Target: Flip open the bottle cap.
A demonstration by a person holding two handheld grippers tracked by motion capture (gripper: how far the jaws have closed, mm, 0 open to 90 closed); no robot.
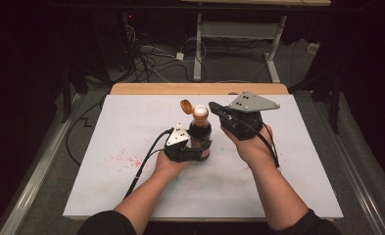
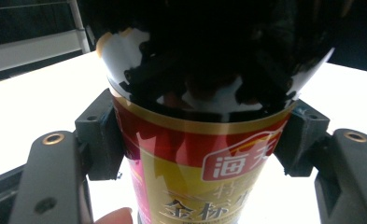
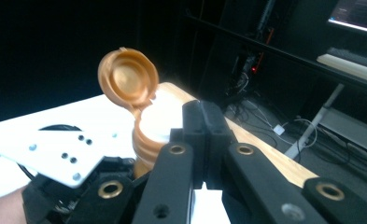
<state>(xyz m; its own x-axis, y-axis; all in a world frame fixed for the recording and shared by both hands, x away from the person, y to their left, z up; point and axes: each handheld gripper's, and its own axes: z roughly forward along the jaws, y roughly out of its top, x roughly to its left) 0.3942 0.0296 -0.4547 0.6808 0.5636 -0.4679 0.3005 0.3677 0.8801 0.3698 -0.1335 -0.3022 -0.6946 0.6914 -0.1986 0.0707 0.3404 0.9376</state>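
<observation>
High view: dark sauce bottle point(image 1: 200, 133) upright at mid-desk on the white desk sheet point(image 1: 131, 191); gold flip cap point(image 1: 186, 105) hinged open, tilted left of the neck. Left gripper point(image 1: 195, 149) clamped on the bottle's lower body. Right gripper point(image 1: 218, 109) just right of the bottle top, jaws clenched together with nothing between them. Pink speckles point(image 1: 124, 157) on the sheet left of the bottle. Wooden desk edge point(image 1: 146, 88) at the far side; cables point(image 1: 153, 61) and a white frame point(image 1: 239, 34) on the floor beyond.

Left gripper view: bottle label point(image 2: 204, 172) red and gold with white characters; both pads point(image 2: 99, 135) pressed on the bottle's sides.

Right gripper view: cap's ribbed inside point(image 3: 127, 77), pale spout point(image 3: 160, 119) beneath.
</observation>
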